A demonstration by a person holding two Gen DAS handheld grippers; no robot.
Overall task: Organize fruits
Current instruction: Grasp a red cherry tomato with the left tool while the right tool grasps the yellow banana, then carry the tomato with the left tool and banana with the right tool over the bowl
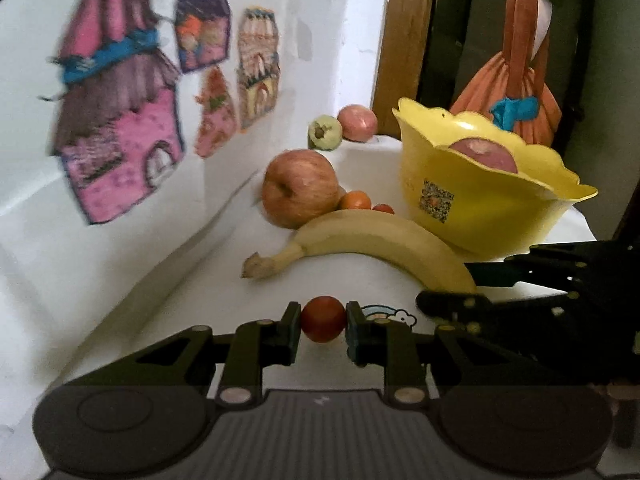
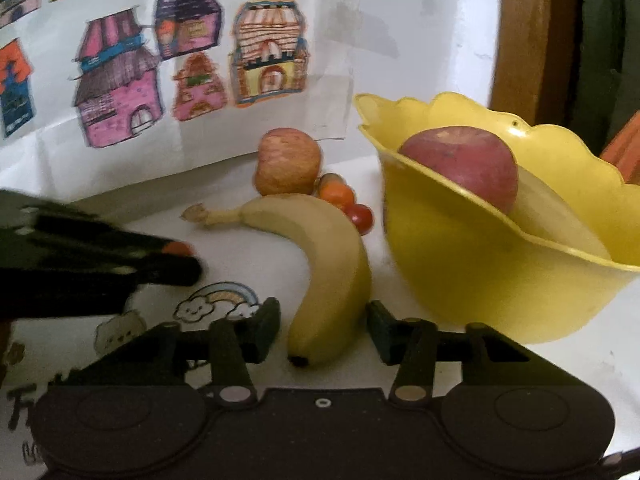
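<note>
While your left gripper (image 1: 323,326) pinches a small red tomato (image 1: 323,319) between its pads just above the white table (image 1: 192,292), your right gripper (image 2: 323,334) stands spread with the blunt end of the banana (image 2: 320,264) between its fingers, neither pad clearly touching it. Behind the banana lie an apple (image 2: 287,161), an orange fruit (image 2: 337,194) and another small tomato (image 2: 360,218); to the right, the yellow bowl (image 2: 480,276) holds a red apple (image 2: 460,166).

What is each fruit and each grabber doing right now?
left gripper: shut on small red fruit
right gripper: open around banana tip
banana: lying on table
yellow bowl: upright, holds red apple
apple by wall: on table
green fruit: on table
</note>
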